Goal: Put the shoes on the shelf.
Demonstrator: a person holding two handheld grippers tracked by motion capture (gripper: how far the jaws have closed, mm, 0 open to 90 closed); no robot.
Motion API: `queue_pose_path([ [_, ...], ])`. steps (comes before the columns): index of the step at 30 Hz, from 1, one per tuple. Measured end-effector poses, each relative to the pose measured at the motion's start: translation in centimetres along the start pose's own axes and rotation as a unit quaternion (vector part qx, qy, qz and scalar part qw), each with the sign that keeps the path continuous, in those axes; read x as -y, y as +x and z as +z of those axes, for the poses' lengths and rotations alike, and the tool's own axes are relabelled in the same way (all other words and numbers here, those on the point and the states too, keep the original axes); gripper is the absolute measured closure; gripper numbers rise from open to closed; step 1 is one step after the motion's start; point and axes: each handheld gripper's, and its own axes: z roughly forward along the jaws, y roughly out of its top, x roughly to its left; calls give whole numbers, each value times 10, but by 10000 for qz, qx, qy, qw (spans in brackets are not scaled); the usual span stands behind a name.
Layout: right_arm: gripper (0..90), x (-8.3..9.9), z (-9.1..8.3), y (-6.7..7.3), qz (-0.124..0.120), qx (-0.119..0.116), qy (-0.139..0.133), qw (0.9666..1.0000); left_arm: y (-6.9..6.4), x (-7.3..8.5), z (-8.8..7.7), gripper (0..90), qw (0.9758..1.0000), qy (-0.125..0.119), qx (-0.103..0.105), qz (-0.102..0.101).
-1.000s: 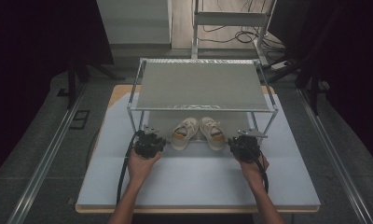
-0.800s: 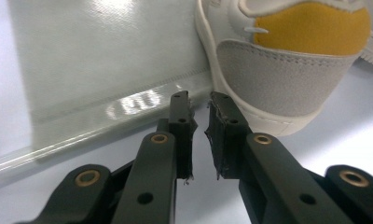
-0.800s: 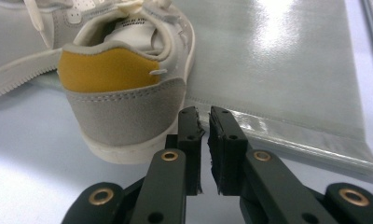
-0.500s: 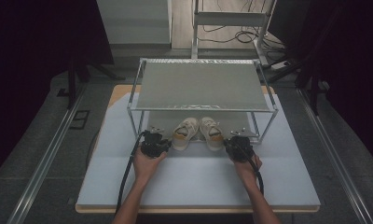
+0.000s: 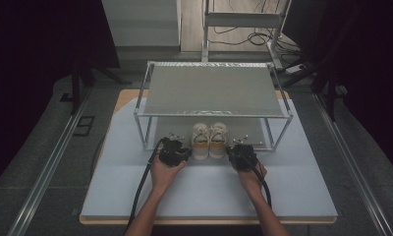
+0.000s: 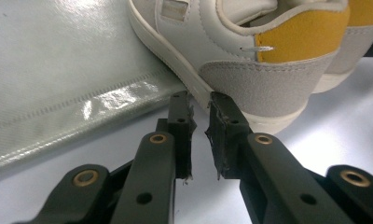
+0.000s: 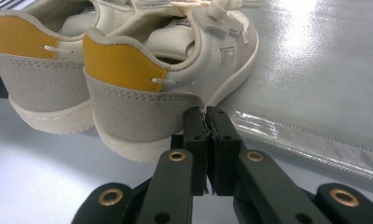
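Note:
A pair of cream sneakers with yellow heel patches stands on the rack's lower shelf, heels toward me: the left shoe [image 5: 200, 140] [image 6: 250, 70] and the right shoe [image 5: 218, 140] [image 7: 142, 107]. My left gripper [image 5: 181, 150] [image 6: 201, 105] sits at the outer heel corner of the left shoe, tips against its sole, jaws nearly together with a thin gap and nothing between them. My right gripper [image 5: 235, 150] [image 7: 205, 114] is at the outer heel corner of the right shoe, pads pressed together, tips touching the grey suede heel.
The metal rack [image 5: 214, 91] has a silver fabric top shelf above the shoes, and its lower shelf [image 6: 58, 70] [image 7: 324, 70] is the same shiny fabric. Upright posts [image 5: 146, 132] stand beside each gripper. The white table mat [image 5: 209, 191] stretches toward me.
Both grippers have moved forward and inward, from out beside the rack's front posts to the heels of the shoes.

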Motion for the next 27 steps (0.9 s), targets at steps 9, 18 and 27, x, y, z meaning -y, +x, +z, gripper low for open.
queue_pose_path([
  [9, 851, 7, -17, 5, -38, -256, -135, 9996, 0, 10, -23, 754, 9994, -225, 246, -8],
  [18, 852, 7, -19, 23, -248, -494, -117, 9984, -19, 5, -26, 761, 9985, -201, 393, 335],
  [27, 855, 4, -15, 23, -238, -466, -119, 9986, -27, -2, -16, 766, 9986, -169, 315, 398],
])
